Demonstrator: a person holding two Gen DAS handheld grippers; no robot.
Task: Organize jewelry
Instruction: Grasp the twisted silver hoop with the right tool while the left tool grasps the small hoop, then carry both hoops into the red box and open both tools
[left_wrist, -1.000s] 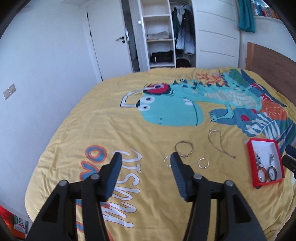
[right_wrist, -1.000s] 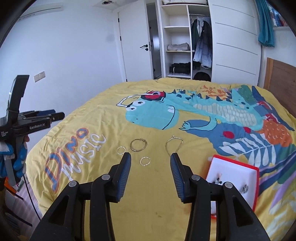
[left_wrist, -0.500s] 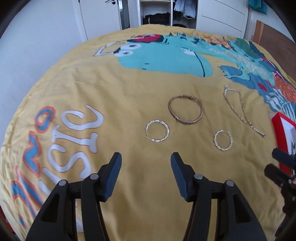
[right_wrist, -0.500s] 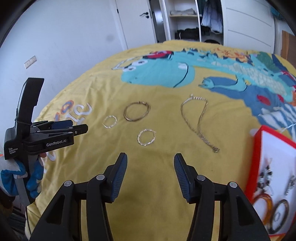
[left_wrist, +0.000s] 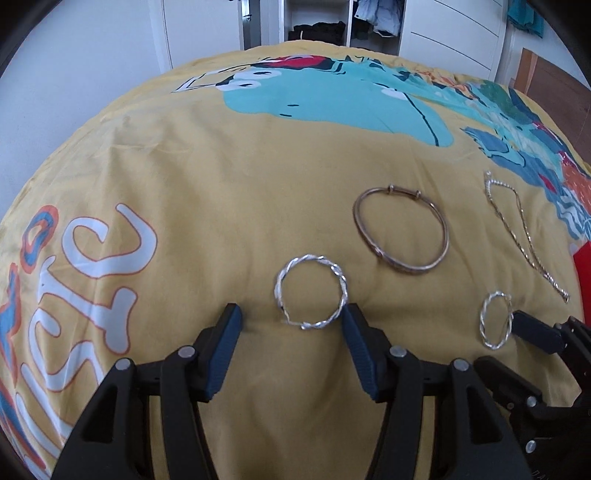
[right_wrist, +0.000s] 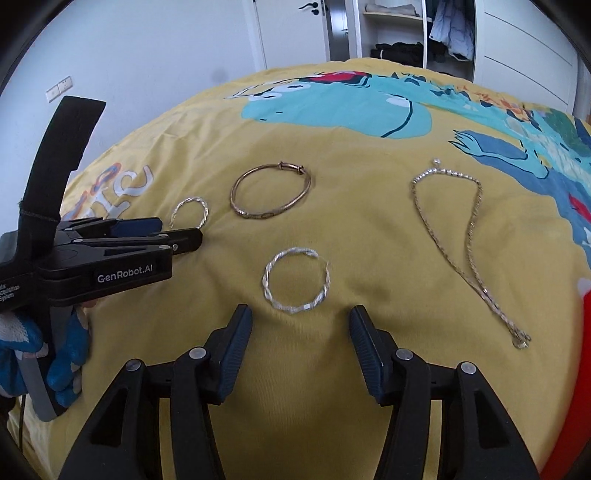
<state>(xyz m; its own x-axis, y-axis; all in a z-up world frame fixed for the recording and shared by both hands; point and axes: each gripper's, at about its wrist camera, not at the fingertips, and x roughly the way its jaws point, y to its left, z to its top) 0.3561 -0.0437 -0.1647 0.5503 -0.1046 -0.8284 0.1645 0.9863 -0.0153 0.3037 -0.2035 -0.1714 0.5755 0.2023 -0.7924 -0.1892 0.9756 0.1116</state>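
Left wrist view is showing the left gripper (left_wrist: 291, 317) hanging released around a twisted silver hoop (left_wrist: 312, 291) lying on the yellow bedspread (left_wrist: 221, 184), while the right gripper (right_wrist: 301, 317), also released, is hovering at six o'clock of another twisted silver ring (right_wrist: 295, 280).

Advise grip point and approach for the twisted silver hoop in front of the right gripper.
The twisted silver hoop lies flat on the yellow duvet, so probably come straight down and pinch across the wire of its near arc, one finger inside the ring, one outside. The open right gripper already sits just short of that arc. Soft fabric may bunch.
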